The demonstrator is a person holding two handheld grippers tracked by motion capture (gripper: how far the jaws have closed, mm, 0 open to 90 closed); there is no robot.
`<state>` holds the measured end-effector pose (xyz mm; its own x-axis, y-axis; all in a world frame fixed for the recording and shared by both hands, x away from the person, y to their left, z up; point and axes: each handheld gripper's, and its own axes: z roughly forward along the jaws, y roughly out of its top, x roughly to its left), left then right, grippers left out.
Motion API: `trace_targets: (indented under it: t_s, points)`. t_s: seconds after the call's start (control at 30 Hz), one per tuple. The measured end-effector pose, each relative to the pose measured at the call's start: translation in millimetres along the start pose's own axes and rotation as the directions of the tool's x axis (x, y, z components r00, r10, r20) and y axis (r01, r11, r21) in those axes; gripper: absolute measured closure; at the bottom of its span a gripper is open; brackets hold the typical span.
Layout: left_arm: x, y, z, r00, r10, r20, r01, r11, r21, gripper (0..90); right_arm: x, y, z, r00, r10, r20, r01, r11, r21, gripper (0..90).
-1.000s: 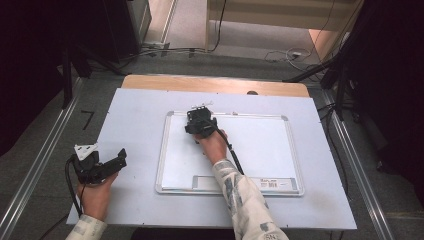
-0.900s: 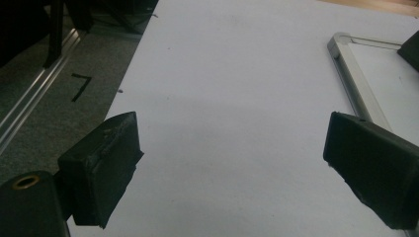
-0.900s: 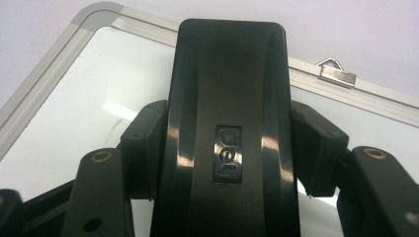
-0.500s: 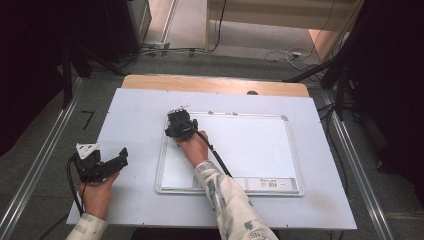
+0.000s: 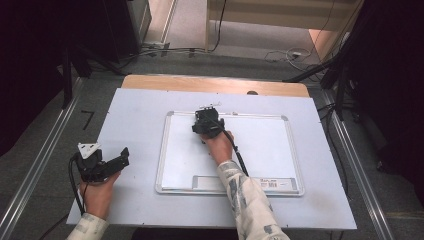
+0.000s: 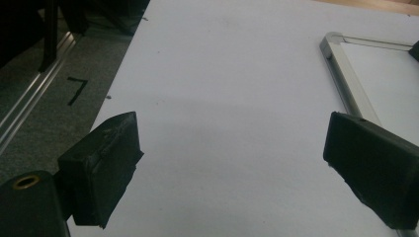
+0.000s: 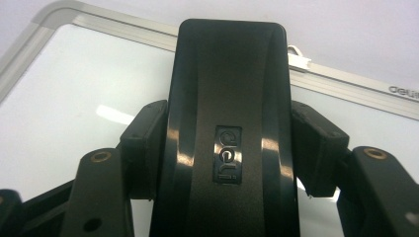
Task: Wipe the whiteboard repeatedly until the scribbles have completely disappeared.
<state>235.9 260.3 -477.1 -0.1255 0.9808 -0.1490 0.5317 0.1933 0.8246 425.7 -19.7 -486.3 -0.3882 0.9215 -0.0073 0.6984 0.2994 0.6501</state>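
Black eraser (image 7: 228, 133) (clamped by right gripper (image 5: 205, 120)) rests on whiteboard (image 5: 260, 150).

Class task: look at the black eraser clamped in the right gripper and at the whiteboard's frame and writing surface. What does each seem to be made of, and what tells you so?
Black whiteboard eraser: probably glossy moulded plastic; it shows sharp highlights and an embossed logo.
Silver whiteboard frame: likely brushed aluminium, with a dull metallic sheen and rounded corner caps.
White writing surface: smooth coated panel, softly reflecting light.
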Motion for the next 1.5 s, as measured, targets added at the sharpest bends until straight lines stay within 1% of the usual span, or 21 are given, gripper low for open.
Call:
trace_targets:
  t_s: [0.13, 0.23, 0.3, 0.4, 0.53, 0.63, 0.73, 0.8, 0.87, 0.9, 0.97, 1.03, 1.1, 1.2, 1.3, 1.4, 1.5]
  points:
    - [0.6, 0.3, 3.6, 1.0000, 0.004, 0.003, -0.004, 0.9999, 0.012, 7.7, 17.2, -5.4, -4.0, 0.9982, -0.045, -0.040, 0.045, 0.999, 0.001, 36.0]
    - [0.9, 0.8, 4.5, 1.0000, 0.005, 0.004, -0.005, 0.9999, 0.012, 7.7, 27.2, -17.5, -12.8, 0.9944, -0.071, -0.078, 0.071, 0.997, -0.008, 35.9]
    - [0.4, 0.8, 4.3, 1.0000, 0.004, 0.003, -0.005, 0.9999, 0.012, 7.7, 35.1, -27.6, -20.9, 0.9909, -0.096, -0.093, 0.096, 0.995, -0.009, 35.8]
    - [-1.9, 1.0, 3.1, 0.9999, 0.010, 0.005, -0.010, 0.9999, 0.004, 7.7, 44.7, -39.7, -30.5, 0.9887, -0.108, -0.104, 0.108, 0.994, -0.009, 35.8]
    - [-3.9, 0.8, 4.3, 0.9999, 0.015, 0.008, -0.015, 0.9998, 0.010, 7.7, 57.5, -56.0, -43.5, 0.9851, -0.125, -0.118, 0.125, 0.992, -0.010, 35.8]
    - [-4.2, 0.9, 4.7, 0.9998, 0.016, 0.009, -0.016, 0.9998, 0.010, 7.7, 66.4, -61.1, -48.1, 0.9838, -0.134, -0.118, 0.135, 0.991, -0.004, 35.8]
    - [-3.9, 1.3, 5.5, 0.9998, 0.015, 0.012, -0.015, 0.9998, 0.009, 7.7, 76.3, -65.7, -51.2, 0.9805, -0.146, -0.131, 0.146, 0.989, -0.010, 35.8]
    - [-4.2, 1.5, 6.3, 0.9998, 0.016, 0.010, -0.016, 0.9998, 0.011, 7.7, 85.4, -69.0, -53.4, 0.9752, -0.166, -0.146, 0.166, 0.986, -0.015, 35.8]
    - [-4.8, 1.6, 6.1, 0.9998, 0.019, 0.012, -0.019, 0.9997, 0.012, 7.7, 94.0, -71.0, -54.6, 0.9712, -0.176, -0.161, 0.175, 0.984, -0.018, 35.8]
    - [-5.3, 1.6, 5.7, 0.9997, 0.019, 0.013, -0.020, 0.9997, 0.013, 7.7, 94.8, -70.7, -54.5, 0.9699, -0.185, -0.158, 0.185, 0.983, -0.017, 35.7]
    - [-5.2, 1.2, 4.9, 0.9997, 0.019, 0.013, -0.019, 0.9998, 0.011, 7.7, 91.7, -69.0, -53.2, 0.9662, -0.188, -0.177, 0.188, 0.982, -0.019, 35.7]
    - [-4.0, 1.0, 4.4, 0.9998, 0.017, 0.011, -0.017, 0.9998, 0.011, 7.7, 86.1, -65.7, -50.6, 0.9692, -0.179, -0.169, 0.178, 0.984, -0.019, 35.7]
    - [-2.1, 0.7, 4.2, 0.9999, 0.011, 0.011, -0.011, 0.9999, 0.010, 7.7, 77.0, -60.4, -46.8, 0.9741, -0.164, -0.156, 0.164, 0.986, -0.014, 35.7]
    - [-0.4, 0.4, 3.4, 1.0000, 0.008, 0.006, -0.008, 0.9999, 0.008, 7.7, 57.7, -51.4, -40.3, 0.9820, -0.137, -0.130, 0.137, 0.991, -0.007, 35.7]
    - [0.1, 0.1, 3.3, 1.0000, 0.008, 0.006, -0.008, 0.9999, 0.009, 7.7, 39.1, -44.0, -34.5, 0.9879, -0.107, -0.112, 0.107, 0.994, -0.007, 35.6]
    - [-1.0, 0.0, 3.4, 1.0000, 0.009, 0.002, -0.009, 0.9999, 0.010, 7.7, 24.4, -38.1, -29.7, 0.9917, -0.084, -0.097, 0.083, 0.996, -0.009, 35.6]
    - [-2.0, -0.1, 3.9, 0.9999, 0.011, 0.005, -0.012, 0.9999, 0.012, 7.7, 13.9, -31.6, -24.3, 0.9941, -0.065, -0.087, 0.064, 0.998, -0.012, 35.7]
